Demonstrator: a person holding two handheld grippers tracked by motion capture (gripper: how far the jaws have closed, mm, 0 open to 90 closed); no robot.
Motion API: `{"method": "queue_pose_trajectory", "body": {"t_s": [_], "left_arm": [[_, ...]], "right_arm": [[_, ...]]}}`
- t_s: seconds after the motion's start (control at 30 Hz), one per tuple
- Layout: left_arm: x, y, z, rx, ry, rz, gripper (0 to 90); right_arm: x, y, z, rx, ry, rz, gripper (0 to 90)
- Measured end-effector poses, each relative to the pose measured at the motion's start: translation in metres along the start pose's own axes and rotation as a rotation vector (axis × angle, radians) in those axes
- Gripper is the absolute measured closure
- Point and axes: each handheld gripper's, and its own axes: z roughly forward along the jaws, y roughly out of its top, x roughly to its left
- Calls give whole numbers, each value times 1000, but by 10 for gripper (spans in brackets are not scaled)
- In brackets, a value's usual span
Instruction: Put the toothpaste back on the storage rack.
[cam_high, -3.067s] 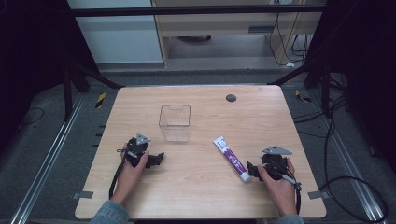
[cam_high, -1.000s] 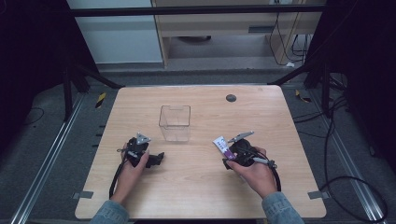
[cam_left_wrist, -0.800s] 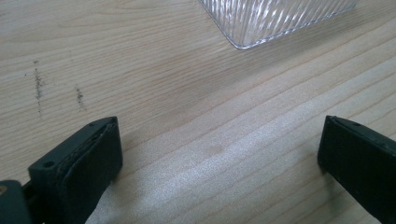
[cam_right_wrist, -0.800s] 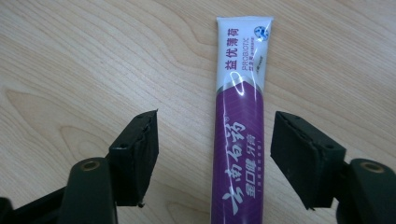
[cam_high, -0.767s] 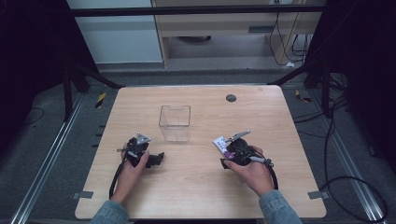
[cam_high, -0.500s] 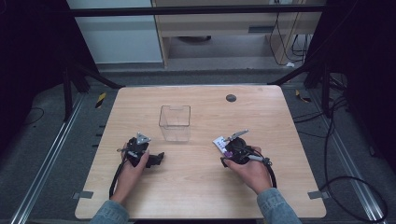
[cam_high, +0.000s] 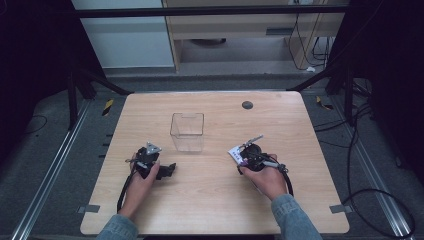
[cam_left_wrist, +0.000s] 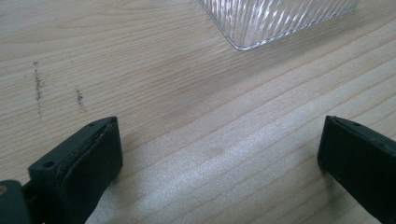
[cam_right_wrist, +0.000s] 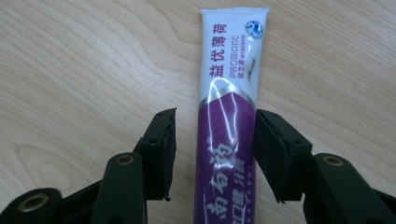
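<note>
One tube of toothpaste (cam_right_wrist: 229, 126) lies flat on the tabletop (cam_high: 215, 210), and it is the thing we are working on. It is white at its far end and purple at its near end, with letters printed along it. In the high view we see its white end (cam_high: 235, 153) peeking out just left of our right gripper (cam_high: 248, 159), on the right half of the tabletop.

In the right gripper view the tube runs straight up between our two black jaws. The jaws have just been closing in on it. The right jaw sits right at the tube's edge, and there is a thin strip of wood showing between the left jaw and the tube. So the jaws are not squeezing the tube yet, and it rests on the wood between them.

Our right hand (cam_high: 267, 179) holds that gripper low over the tube, and a blue sleeve (cam_high: 292, 217) covers the arm at the near edge.

A little to the left of the tube, near the middle of the tabletop, stands a clear plastic box (cam_high: 187, 131). It is upright with its open side up. In the left gripper view we see one ridged corner of it (cam_left_wrist: 275, 21) at the far side.

Our left gripper (cam_high: 169, 171) rests on the tabletop near the box, on its near left side. Its jaws stand wide apart with bare wood between them, so they grasp nothing. Our left hand (cam_high: 142, 172) is wrapped around it.

A small dark round spot (cam_high: 247, 105) sits far off near the back edge of the tabletop.
</note>
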Motion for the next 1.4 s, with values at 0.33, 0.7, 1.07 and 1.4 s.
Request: {"method": "queue_pose_trajectory", "body": {"t_s": [0.33, 0.7, 1.07, 1.4], "left_arm": [[0, 0, 0, 0, 0, 0, 0], [0, 0, 0, -1, -1, -1, 0], [0, 0, 0, -1, -1, -1, 0], [0, 0, 0, -1, -2, -1, 0]], "right_arm": [[-4, 8, 9, 32, -3, 15, 518], [-6, 15, 16, 76, -10, 18, 540], [-7, 19, 19, 112, -6, 19, 550], [-10, 22, 23, 135, -3, 13, 546]]}}
